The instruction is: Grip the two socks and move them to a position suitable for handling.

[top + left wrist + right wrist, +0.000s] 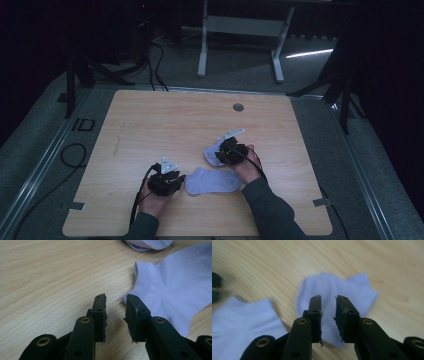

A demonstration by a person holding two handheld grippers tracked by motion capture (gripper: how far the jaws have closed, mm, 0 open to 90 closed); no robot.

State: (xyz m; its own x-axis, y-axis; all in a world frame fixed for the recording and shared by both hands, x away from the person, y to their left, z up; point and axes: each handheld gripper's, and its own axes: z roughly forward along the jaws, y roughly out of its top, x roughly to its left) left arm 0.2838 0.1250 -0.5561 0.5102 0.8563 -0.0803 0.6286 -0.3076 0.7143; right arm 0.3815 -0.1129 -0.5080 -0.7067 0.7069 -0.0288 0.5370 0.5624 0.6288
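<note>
Two pale lilac cotton ankle socks lie on the light wooden table (150, 120): the flat sock (212, 180) nearer the person, the second sock (212, 156) just beyond it. Left gripper (115, 306) hovers released at the flat sock's (172, 287) ribbed cuff. Right gripper (328, 305), jaws parted, hangs over the second sock (332, 290).

Far sock (212, 156) partly hidden under right gripper (231, 151) in high view, near sock (239, 322) blurred, cut off at left edge in right gripper view, room bg too dark to tell.
</note>
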